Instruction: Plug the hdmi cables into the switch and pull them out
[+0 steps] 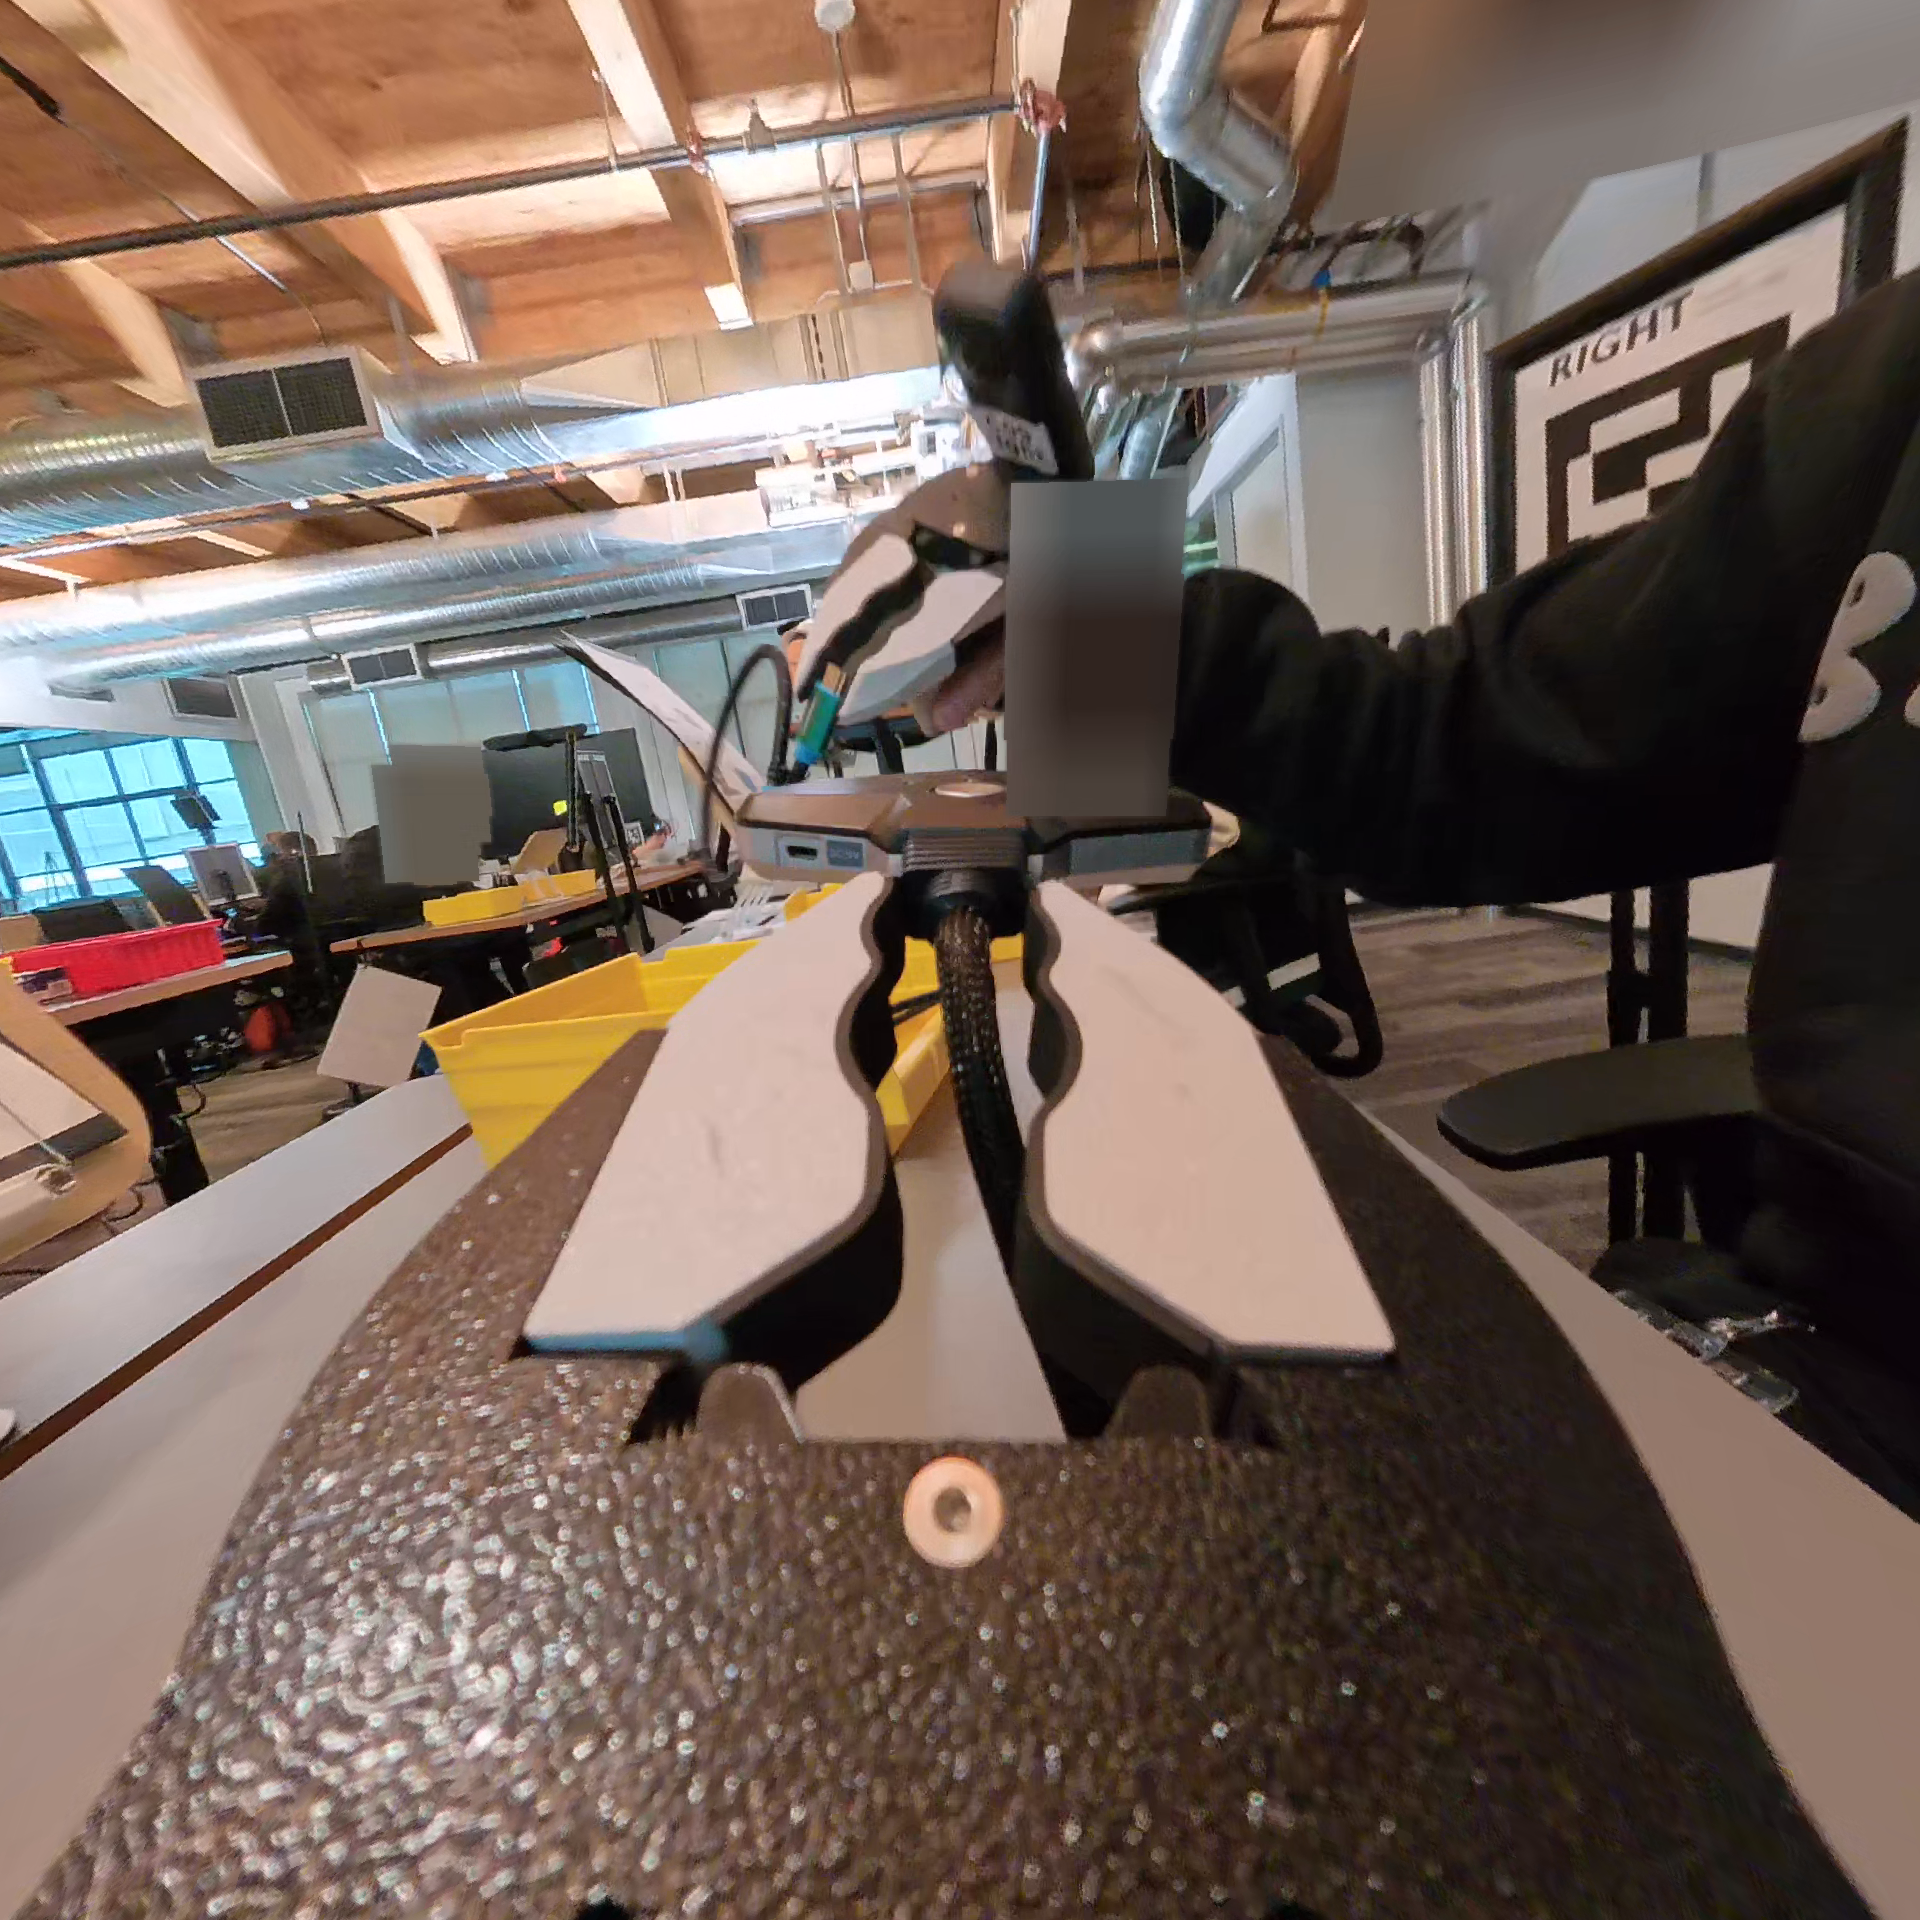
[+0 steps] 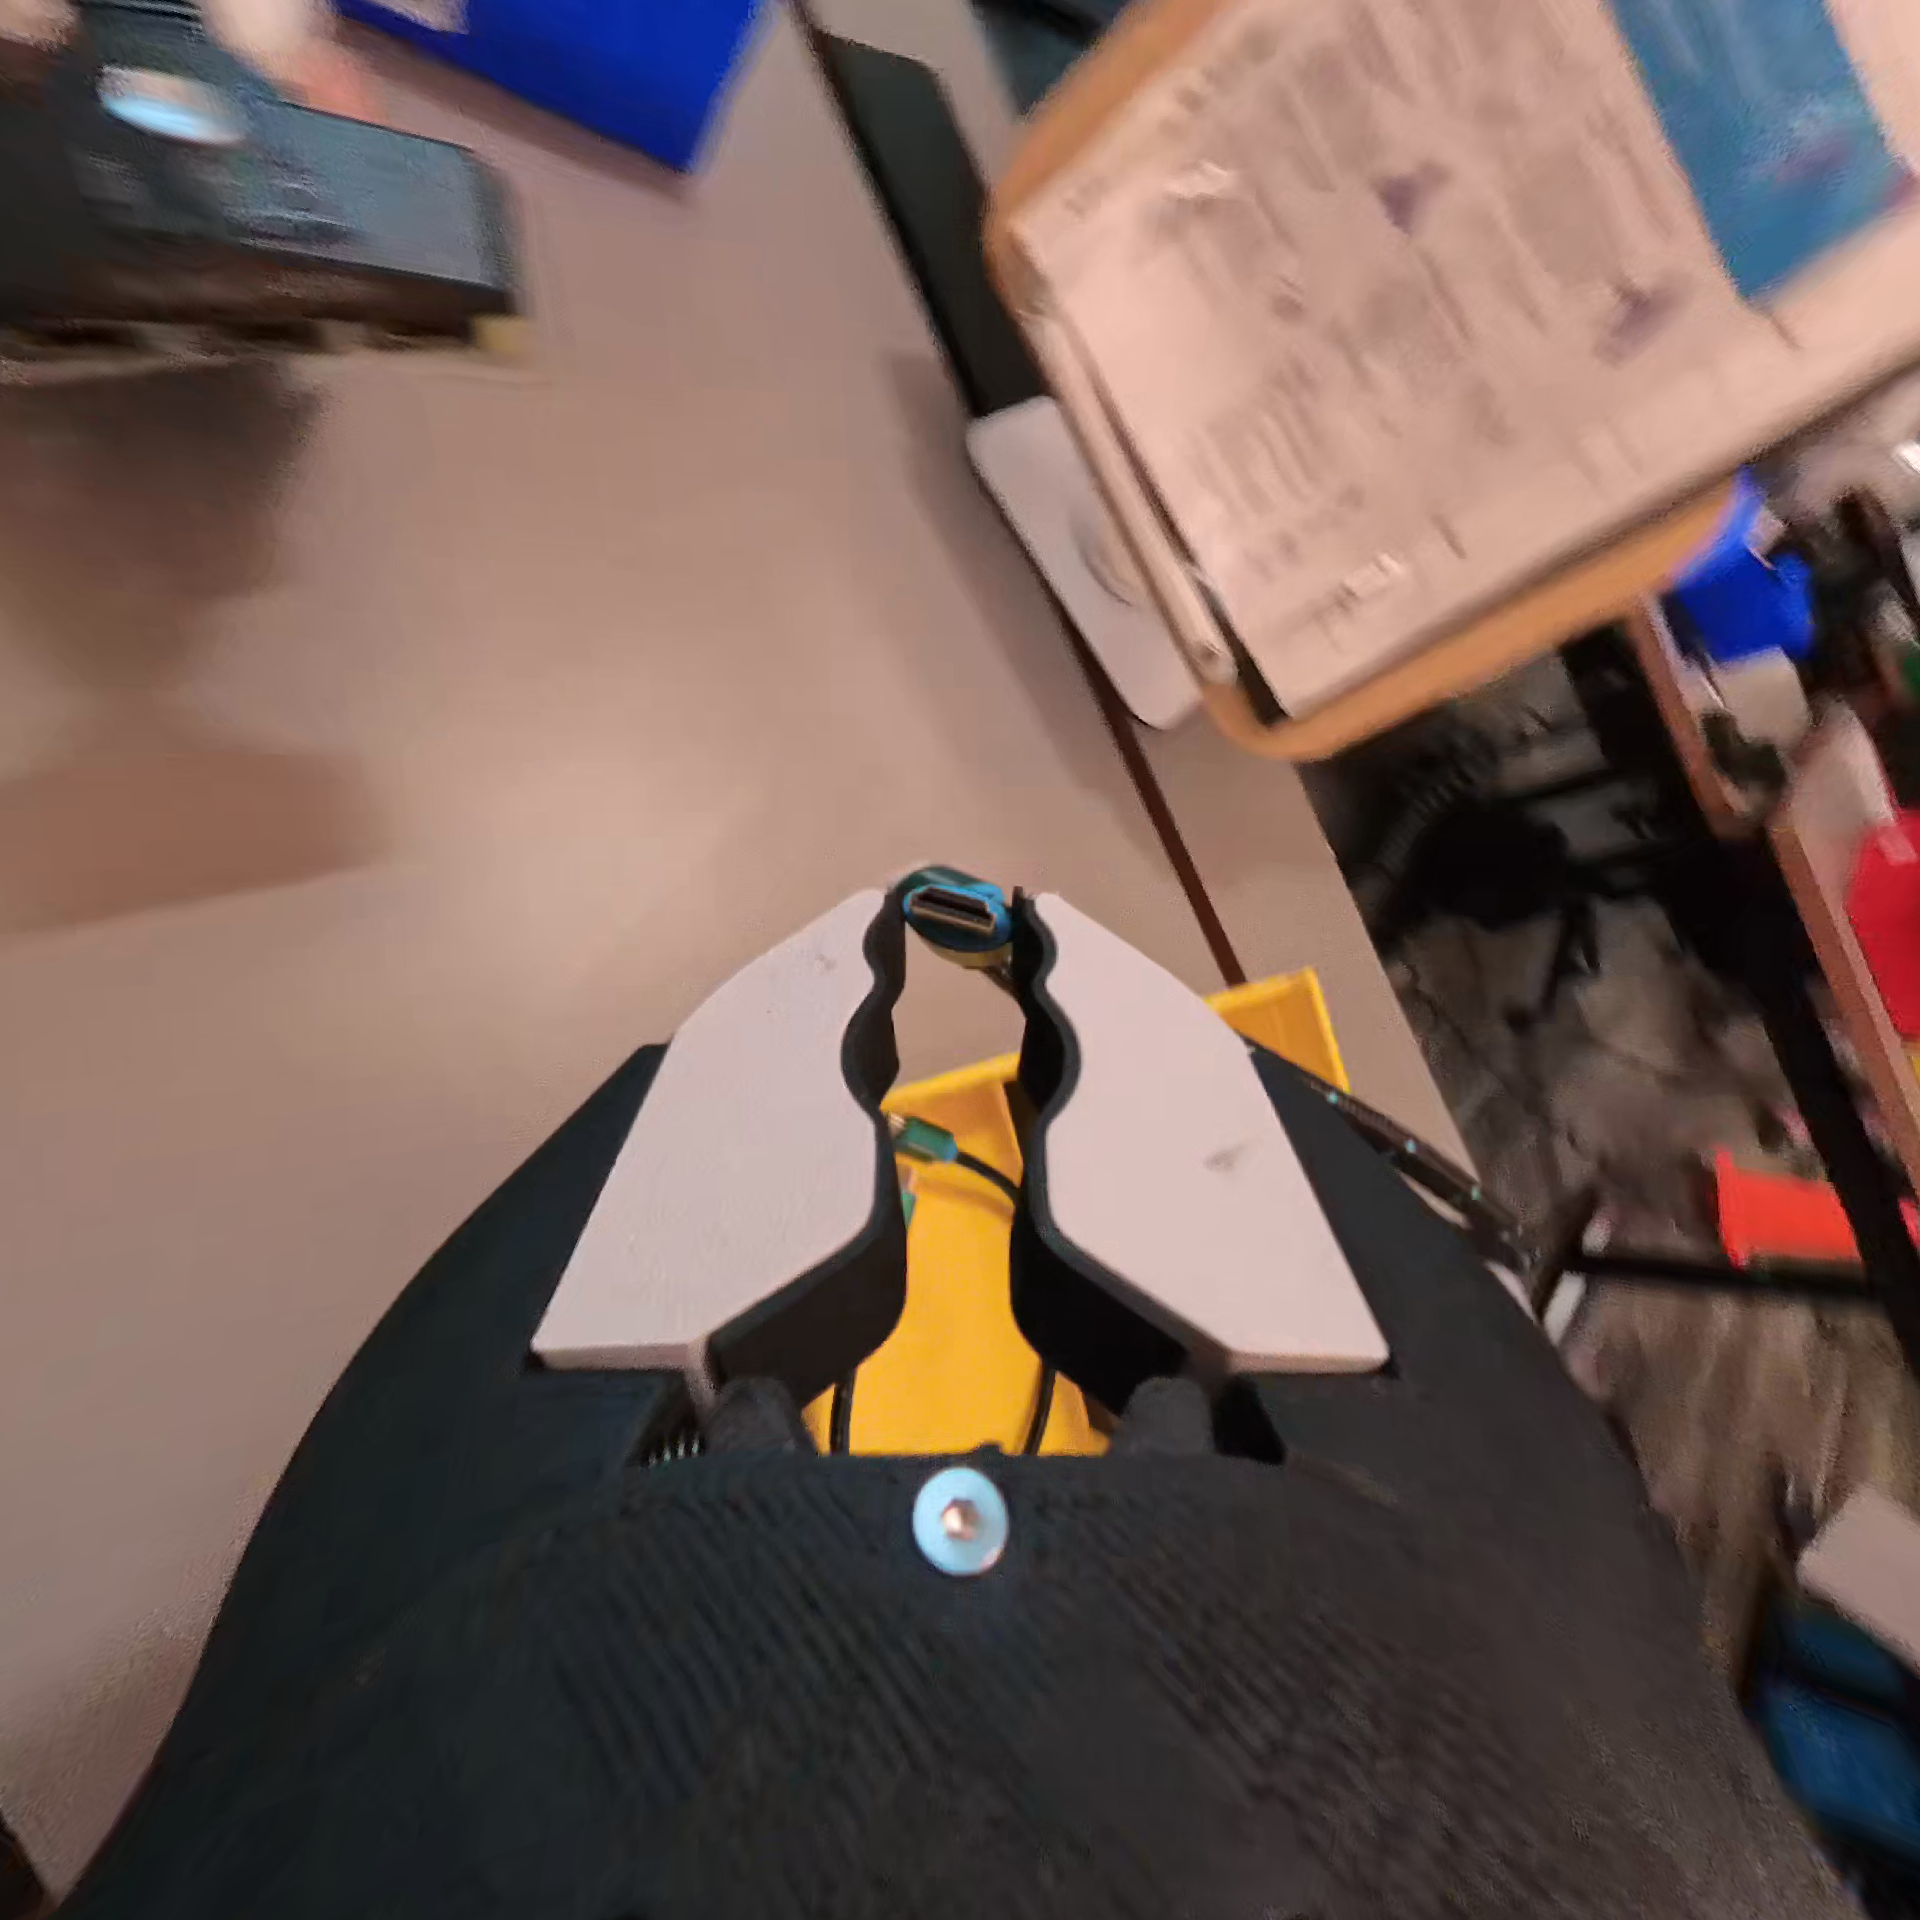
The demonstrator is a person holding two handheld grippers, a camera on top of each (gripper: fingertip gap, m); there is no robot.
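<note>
Left fingers (image 1: 961,883) pinch the flat grey switch's (image 1: 977,831) ribbed plug; right fingers (image 2: 951,914) clamp a teal HDMI plug (image 2: 954,920).

Exposed wooden ceiling beams (image 1: 343,156) and silver ducts (image 1: 312,457) are spanning an office where daylight is coming through gridded windows (image 1: 104,800) behind desks
</note>
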